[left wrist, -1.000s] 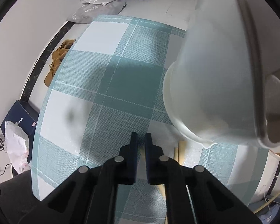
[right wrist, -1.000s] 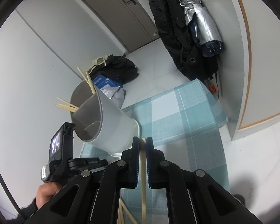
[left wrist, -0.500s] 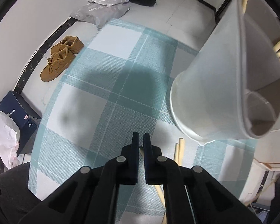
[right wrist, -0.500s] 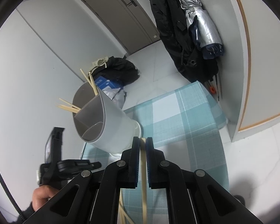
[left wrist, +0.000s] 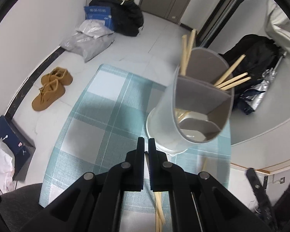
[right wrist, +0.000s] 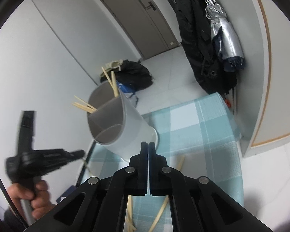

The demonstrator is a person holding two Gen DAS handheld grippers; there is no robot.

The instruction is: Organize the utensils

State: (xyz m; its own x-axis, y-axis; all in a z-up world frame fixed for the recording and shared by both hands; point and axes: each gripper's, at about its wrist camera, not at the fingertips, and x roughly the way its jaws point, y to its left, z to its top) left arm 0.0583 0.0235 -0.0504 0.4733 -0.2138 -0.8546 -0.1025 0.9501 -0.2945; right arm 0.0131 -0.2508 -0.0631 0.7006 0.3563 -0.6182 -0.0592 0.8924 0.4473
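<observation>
A white utensil holder [left wrist: 164, 119] with grey dividers stands on the teal checked tablecloth [left wrist: 106, 116], with several chopsticks [left wrist: 232, 79] sticking out of its far compartments. My left gripper [left wrist: 146, 142] hovers just in front of the holder's base, jaws shut, with nothing that I can make out between them. Loose chopsticks [left wrist: 158, 205] lie on the cloth beneath it. In the right wrist view the holder [right wrist: 133, 123] is just beyond my right gripper [right wrist: 148, 145], which is shut and empty. A chopstick [right wrist: 178, 164] lies on the cloth beside it. The left gripper [right wrist: 82, 152] shows blurred at the left.
The table [right wrist: 199, 127] is narrow, with floor on all sides. On the floor lie brown shoes [left wrist: 50, 90], plastic bags [left wrist: 94, 38] and a dark box [left wrist: 9, 129]. Coats and a silver umbrella [right wrist: 226, 38] hang by the right wall. A hand [right wrist: 34, 199] grips the left tool.
The left gripper has risen and tipped up, so the holder's open top now shows. The chopstick between the right jaws has dropped onto the cloth, and those jaws have shut.
</observation>
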